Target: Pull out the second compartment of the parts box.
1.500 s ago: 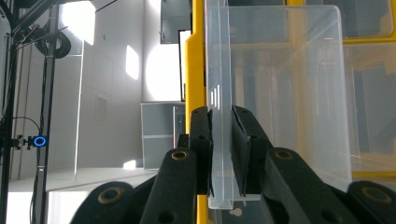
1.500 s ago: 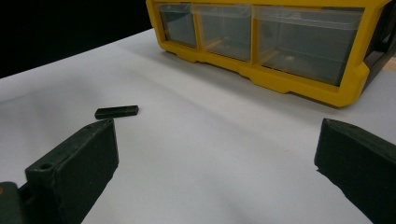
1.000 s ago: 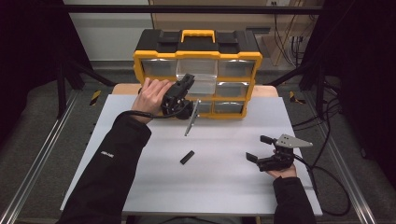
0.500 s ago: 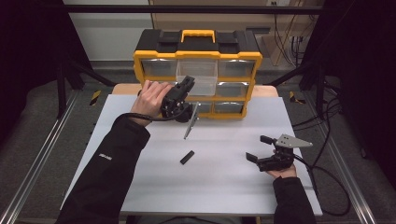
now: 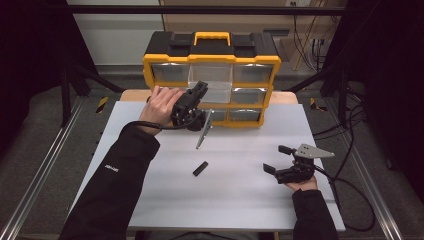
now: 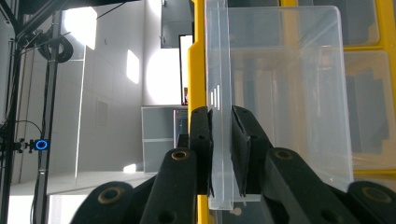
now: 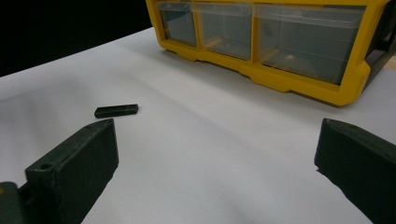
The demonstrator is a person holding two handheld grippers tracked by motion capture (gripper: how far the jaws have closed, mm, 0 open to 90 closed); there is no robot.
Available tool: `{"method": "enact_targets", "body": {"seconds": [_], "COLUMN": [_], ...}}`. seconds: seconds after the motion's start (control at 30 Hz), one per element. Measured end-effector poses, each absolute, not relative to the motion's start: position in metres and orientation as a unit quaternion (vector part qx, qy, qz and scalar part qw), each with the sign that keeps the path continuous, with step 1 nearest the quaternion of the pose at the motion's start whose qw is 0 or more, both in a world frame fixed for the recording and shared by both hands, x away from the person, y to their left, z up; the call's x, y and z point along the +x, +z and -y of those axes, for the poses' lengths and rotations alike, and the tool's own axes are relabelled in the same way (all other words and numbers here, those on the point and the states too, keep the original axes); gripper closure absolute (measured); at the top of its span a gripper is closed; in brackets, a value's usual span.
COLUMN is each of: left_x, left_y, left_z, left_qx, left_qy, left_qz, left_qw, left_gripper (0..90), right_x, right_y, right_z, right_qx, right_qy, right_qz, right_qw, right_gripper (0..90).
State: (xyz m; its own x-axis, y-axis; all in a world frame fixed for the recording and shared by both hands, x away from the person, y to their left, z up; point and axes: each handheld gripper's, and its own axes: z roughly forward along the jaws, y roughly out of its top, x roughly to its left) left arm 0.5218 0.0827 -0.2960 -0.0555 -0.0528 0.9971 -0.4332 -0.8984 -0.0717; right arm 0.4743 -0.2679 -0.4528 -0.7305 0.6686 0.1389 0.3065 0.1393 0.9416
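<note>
1. The yellow organiser stands at the far edge of the white table; I place everything else from it.
2. One clear drawer in the organiser's middle column is pulled partway out toward me. In the left gripper view its front wall stands between my jaws.
3. My left gripper is at the organiser's front, just left of that drawer, clenched on the drawer's thin front wall, with both pads pressed flat against it.
4. My right gripper rests on the table well in front of the organiser, off to its right side, jaws spread wide and holding nothing.
5. A grey flat strip lies on the table just in front of the organiser, one end under my left gripper.
6. A small black block lies farther out from the organiser, near mid-table.
7. Risks, as I judge them: the wall is thin and slick, so a skewed pull could let the pads slip off. Pulling too far could drop the drawer out of its slot onto the strip. The organiser is unbraced, so it might slide toward me.
</note>
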Motion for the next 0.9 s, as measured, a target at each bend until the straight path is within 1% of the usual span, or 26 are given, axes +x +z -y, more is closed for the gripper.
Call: {"method": "enact_targets", "body": {"seconds": [0.63, 0.9], "left_x": [0.5201, 0.5193], "left_y": [-0.2969, -0.2888], "left_z": [-0.0824, -0.0813], "left_qx": [0.678, 0.706], "left_qy": [0.701, 0.673], "left_qz": [0.180, 0.161], "left_qw": [0.133, 0.151], "left_gripper": [77.4, 74.3], "right_x": [0.4745, 0.4744], "right_y": [-0.4531, -0.4533], "right_z": [0.2677, 0.2674], "right_qx": [0.331, 0.331], "right_qy": [0.566, 0.565], "right_qz": [-0.738, -0.739], "right_qw": [0.160, 0.158], "right_gripper": [0.2, 0.2]}}
